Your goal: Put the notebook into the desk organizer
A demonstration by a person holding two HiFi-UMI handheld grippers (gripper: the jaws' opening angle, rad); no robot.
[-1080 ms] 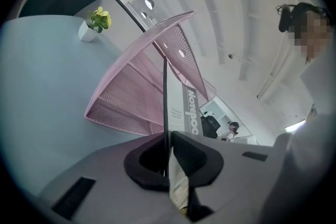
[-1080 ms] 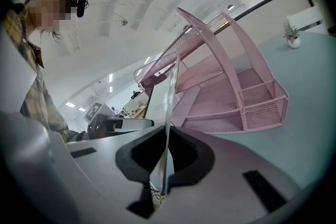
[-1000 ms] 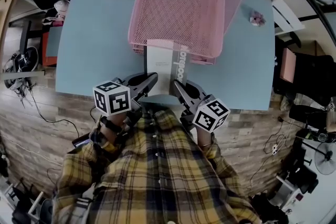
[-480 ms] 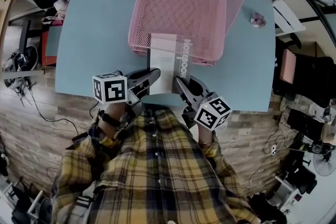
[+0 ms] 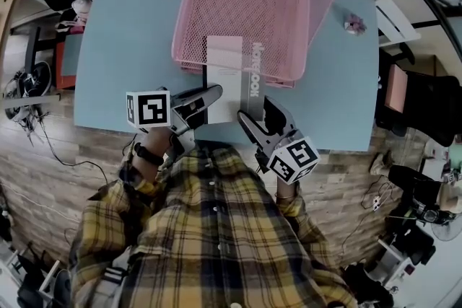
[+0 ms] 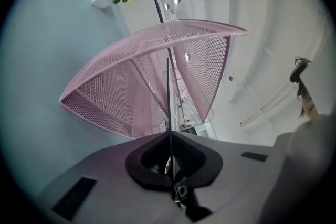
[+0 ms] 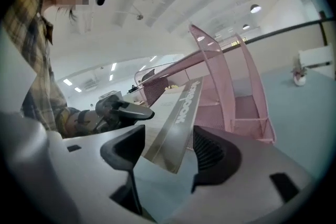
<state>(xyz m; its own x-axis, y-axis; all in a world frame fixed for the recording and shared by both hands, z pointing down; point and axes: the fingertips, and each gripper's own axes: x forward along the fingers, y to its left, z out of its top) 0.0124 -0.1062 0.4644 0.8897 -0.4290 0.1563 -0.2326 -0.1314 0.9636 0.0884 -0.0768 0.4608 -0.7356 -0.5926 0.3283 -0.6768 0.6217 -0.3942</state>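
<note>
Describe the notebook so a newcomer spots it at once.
Find the light blue table and the pink mesh desk organizer on it. The notebook pokes out of the organizer's near, open end toward the person. It is the only flat white thing there, with a grey lettered band along one edge.

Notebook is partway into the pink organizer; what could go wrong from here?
1. The right tongs have just been opening, with the notebook loose between them; only the left tongs pinch its one edge, so it may sag or twist.
2. Its far end sits at the organizer's front rim and could catch there when pushed.
</note>
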